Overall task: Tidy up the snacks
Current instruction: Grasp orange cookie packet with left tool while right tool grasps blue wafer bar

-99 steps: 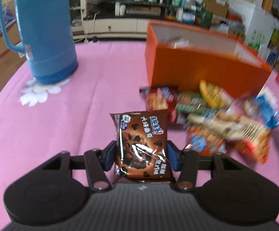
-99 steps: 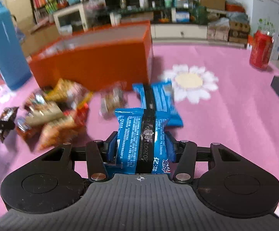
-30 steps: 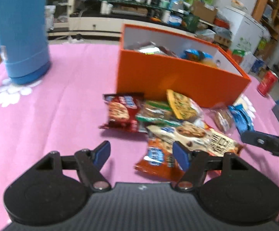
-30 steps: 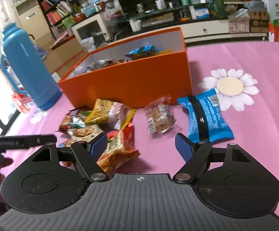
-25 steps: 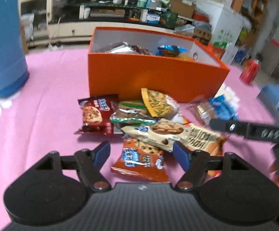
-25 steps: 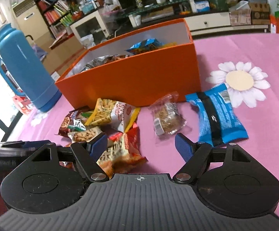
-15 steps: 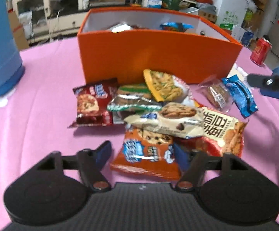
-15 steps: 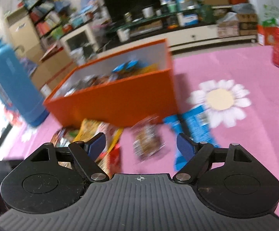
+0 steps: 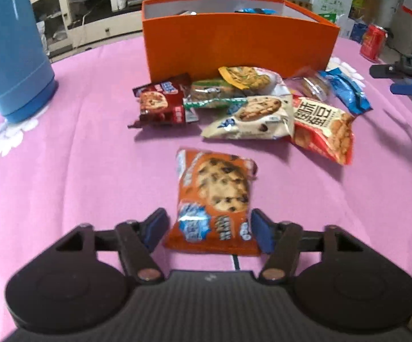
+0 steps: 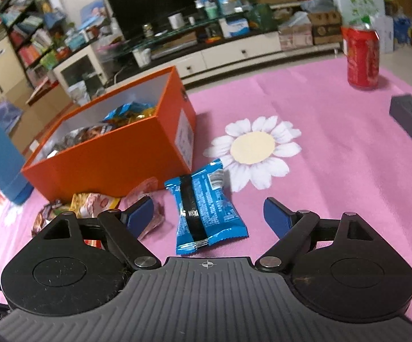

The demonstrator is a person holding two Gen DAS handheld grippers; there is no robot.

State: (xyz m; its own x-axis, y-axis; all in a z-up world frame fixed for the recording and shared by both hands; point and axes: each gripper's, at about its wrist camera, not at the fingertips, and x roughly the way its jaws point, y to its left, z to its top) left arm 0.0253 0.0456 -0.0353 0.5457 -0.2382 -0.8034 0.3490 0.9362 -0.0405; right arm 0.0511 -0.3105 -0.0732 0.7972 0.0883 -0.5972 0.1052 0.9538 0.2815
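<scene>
Orange foil is lying between my left gripper (image 9: 208,228) pads: the chocolate-chip cookie packet (image 9: 215,199) sits flat on the pink counter (image 9: 77,171), pulled a little clear of the snack pile (image 9: 248,105) in front of the orange box (image 9: 234,45). The left jaws are standing apart, the right pad about at the packet's edge, the left pad with a gap; they have just been opening again after a brief squeeze, so I am not gripping yet. My right gripper (image 10: 208,213) is wide open over the blue packet (image 10: 206,208), and its jaws have just been widening with nothing pinched.

To do this well, I am judging that each gripper should centre on its packet, sink until the pads flank the sides, then close gently, since crinkly foil slips and cookies crush.

Compared with a second ago, the cookie packet is now apart from the pile, where it was lying under the other bags. About three seconds back, both grippers were carrying packets; the box now shows snacks inside.
</scene>
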